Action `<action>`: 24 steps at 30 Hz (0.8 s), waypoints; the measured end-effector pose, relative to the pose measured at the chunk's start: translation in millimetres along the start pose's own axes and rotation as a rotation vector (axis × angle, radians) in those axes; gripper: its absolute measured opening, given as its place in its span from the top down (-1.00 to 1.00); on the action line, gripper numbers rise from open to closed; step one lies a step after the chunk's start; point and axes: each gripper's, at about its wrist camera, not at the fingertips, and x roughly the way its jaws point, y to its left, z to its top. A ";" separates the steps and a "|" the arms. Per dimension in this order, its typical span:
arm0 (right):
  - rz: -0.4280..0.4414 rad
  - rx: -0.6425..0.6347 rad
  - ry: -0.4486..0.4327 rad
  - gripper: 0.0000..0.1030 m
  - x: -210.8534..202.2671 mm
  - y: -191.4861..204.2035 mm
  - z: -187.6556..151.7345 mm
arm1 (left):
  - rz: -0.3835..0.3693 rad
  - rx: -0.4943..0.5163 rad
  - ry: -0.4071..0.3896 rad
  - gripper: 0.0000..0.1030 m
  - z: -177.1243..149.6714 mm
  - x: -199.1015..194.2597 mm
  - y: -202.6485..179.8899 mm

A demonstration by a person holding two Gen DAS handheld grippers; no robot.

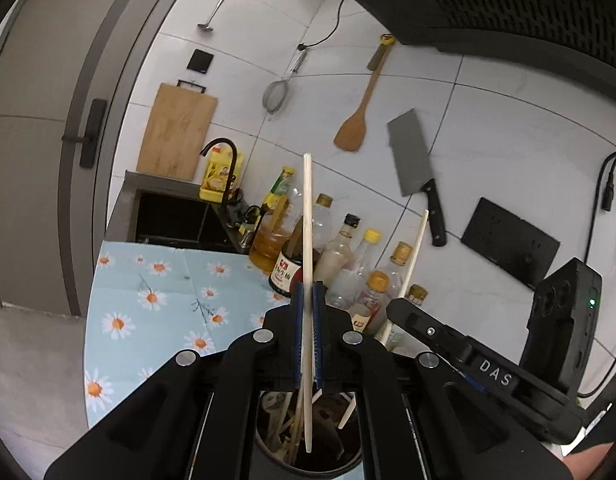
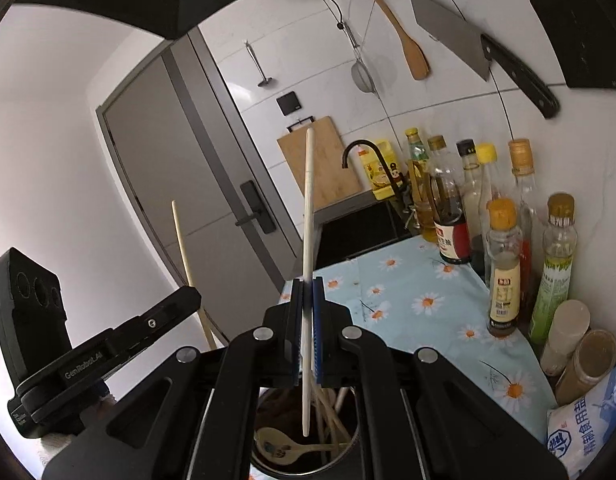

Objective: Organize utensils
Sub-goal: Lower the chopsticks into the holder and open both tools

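At centre frame the left gripper (image 1: 308,300) pinches a pale chopstick (image 1: 308,240) upright; its lower tip hangs over the utensil holder (image 1: 268,454), whose rim is cut off at bottom centre. The right gripper (image 2: 306,294) likewise clamps another chopstick (image 2: 308,220) above the holder's half-hidden spoon (image 2: 274,446).

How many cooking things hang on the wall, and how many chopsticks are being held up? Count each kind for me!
ladle: 1
strainer: 1
wooden spatula: 1
cleaver: 1
chopsticks: 2
Total: 6
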 end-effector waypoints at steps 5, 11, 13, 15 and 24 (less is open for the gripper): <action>-0.023 -0.012 0.045 0.89 11.5 -5.7 -21.3 | -0.009 0.005 0.023 0.93 -23.3 9.2 6.5; -0.016 -0.005 0.115 0.87 17.1 -7.9 -36.1 | -0.020 0.015 0.068 0.92 -39.1 9.1 4.2; -0.027 -0.003 0.128 0.82 17.0 -8.3 -38.4 | -0.022 0.010 0.079 0.91 -41.1 5.7 2.5; -0.029 -0.002 0.140 0.80 14.9 -8.3 -39.0 | -0.024 0.005 0.083 0.78 -42.0 -0.2 0.3; -0.023 0.037 0.126 0.78 -12.7 -9.1 -34.5 | -0.009 -0.009 0.073 0.67 -46.4 -17.7 -1.0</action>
